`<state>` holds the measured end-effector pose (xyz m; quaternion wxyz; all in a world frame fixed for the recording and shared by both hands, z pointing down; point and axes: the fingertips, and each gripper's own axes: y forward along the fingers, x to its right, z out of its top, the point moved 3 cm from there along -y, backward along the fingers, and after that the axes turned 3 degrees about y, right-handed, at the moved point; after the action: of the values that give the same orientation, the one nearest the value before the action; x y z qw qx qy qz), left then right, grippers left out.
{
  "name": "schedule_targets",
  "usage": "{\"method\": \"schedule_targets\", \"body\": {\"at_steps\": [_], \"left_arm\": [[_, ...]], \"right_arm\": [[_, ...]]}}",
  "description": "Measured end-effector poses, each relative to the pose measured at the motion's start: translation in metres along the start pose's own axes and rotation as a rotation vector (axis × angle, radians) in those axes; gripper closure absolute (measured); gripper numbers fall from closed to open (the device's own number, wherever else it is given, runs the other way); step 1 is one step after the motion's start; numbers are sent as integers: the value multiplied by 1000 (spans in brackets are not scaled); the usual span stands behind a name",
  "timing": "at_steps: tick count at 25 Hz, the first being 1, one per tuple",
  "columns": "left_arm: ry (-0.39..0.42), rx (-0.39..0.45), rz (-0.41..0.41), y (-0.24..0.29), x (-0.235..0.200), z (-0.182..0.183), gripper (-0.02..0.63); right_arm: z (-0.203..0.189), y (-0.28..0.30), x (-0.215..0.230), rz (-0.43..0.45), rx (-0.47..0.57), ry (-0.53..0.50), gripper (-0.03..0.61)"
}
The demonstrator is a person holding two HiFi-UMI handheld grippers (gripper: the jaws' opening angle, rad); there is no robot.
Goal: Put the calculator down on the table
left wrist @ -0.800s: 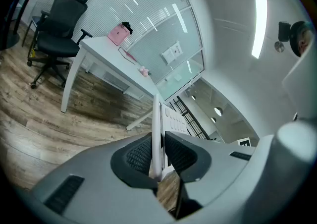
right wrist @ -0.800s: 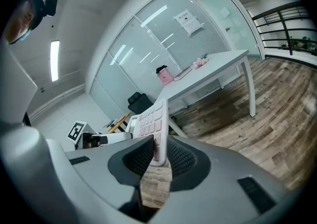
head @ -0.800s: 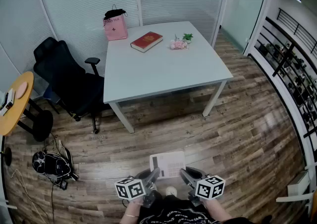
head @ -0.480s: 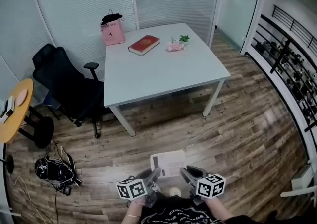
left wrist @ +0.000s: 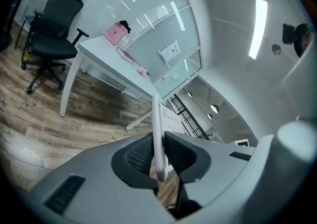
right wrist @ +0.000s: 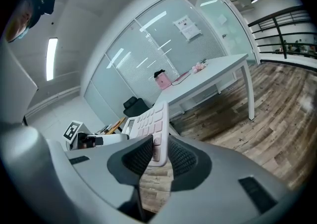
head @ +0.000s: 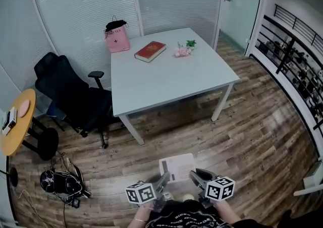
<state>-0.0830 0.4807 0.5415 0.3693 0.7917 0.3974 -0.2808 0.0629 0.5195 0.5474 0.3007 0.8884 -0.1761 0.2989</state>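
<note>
Black chair (head: 70,93) left of white table (head: 174,83). On table's far side: pink bag (head: 116,39), red book (head: 150,51), small flowers (head: 182,49). Near bottom of head view, left gripper (head: 163,180) pinching left edge of calculator (head: 177,167), pads clamped on it. Calculator held between both grippers above wood floor (head: 252,136), well apart from table, keys up. Right gripper (head: 197,177) pinching right edge, pads tight on key side.

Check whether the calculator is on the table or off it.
Off it: left gripper and right gripper hold the calculator above the floor, short of the table.
</note>
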Motion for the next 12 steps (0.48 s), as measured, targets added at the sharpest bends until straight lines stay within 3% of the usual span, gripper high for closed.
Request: {"method": "schedule_targets", "body": {"at_steps": [7,12], "left_arm": [[33,-42,-36,6,-13,9,538],[2,-48,-16,5,-25,5,537]], "right_arm": [[-7,9,1,-42,83,65,476],[-12,18,3,-39,40,50,476]]}}
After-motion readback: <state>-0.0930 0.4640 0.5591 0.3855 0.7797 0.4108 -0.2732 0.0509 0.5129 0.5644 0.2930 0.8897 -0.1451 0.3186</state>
